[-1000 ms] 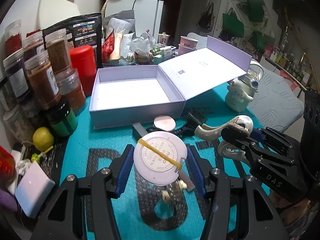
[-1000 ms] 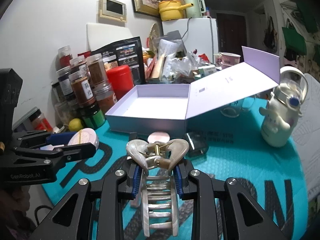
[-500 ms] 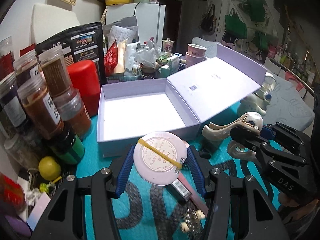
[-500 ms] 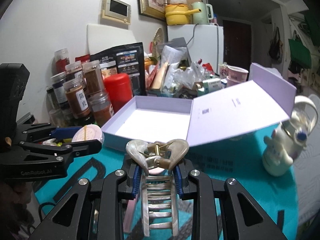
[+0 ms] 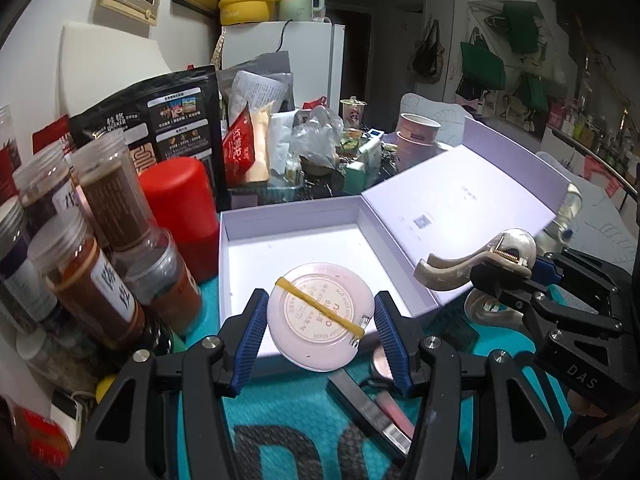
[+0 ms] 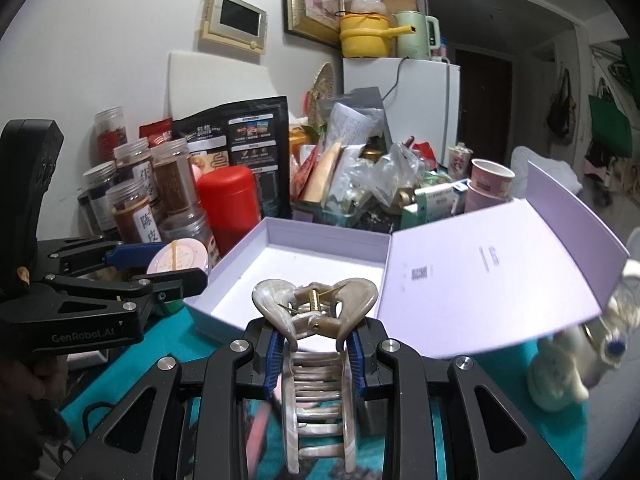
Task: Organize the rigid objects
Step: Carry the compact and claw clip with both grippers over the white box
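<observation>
The left gripper (image 5: 320, 322) is closed on a round pink compact (image 5: 320, 316) with a yellow rubber band across its face; the blue pads (image 5: 251, 334) press its two edges. The compact hangs over the near wall of the open lavender box (image 5: 288, 216), whose white floor lies just ahead of the fingertips.

The right gripper (image 6: 316, 350) is closed on a pearly hair claw clip (image 6: 316, 316), its pads squeezing the clip's sides, with the handle wings and brass spring sticking up ahead of the fingertips and the teeth trailing back between the fingers. From the left wrist view this gripper and clip sit to the right of the left gripper, near the box's front right corner.

The box's hinged lid (image 6: 492, 268) leans open to the right of both grippers. To the left of the left gripper a cluster of spice jars (image 5: 92, 280) and a red canister (image 5: 180, 208) stand close against the box's left wall. Behind the box a black pouch (image 5: 160, 120), packets and paper cups (image 5: 416, 136) crowd the table. Below the left gripper, on the teal mat (image 5: 288, 412), lie a dark lipstick tube (image 5: 364, 408) and a small pink disc (image 5: 380, 362). To the far right of the right gripper stands a cream figurine bottle (image 6: 560, 376).
</observation>
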Motion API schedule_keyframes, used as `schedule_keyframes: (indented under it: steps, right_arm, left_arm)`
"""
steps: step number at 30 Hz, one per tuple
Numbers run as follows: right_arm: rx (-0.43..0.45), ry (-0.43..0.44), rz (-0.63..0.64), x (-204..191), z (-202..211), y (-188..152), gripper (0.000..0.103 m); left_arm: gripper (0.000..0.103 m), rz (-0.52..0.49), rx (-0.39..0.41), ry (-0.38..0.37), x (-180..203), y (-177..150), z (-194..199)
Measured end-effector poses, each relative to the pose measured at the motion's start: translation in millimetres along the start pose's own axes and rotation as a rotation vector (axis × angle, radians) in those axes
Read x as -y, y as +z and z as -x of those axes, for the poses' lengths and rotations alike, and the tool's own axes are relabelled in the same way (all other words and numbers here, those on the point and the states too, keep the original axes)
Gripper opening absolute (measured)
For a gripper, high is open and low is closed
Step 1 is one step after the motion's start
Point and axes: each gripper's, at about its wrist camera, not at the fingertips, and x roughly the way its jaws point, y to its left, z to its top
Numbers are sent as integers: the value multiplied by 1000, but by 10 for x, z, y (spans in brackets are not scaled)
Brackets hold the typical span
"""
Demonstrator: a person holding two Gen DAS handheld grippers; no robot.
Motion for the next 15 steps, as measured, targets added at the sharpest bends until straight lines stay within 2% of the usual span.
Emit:
schedule_keyframes:
  steps: [15]
  right_arm:
    - [-19, 19, 47, 9, -559, 352, 27]
  left_arm:
    - [54, -26, 29, 53, -265, 401, -361]
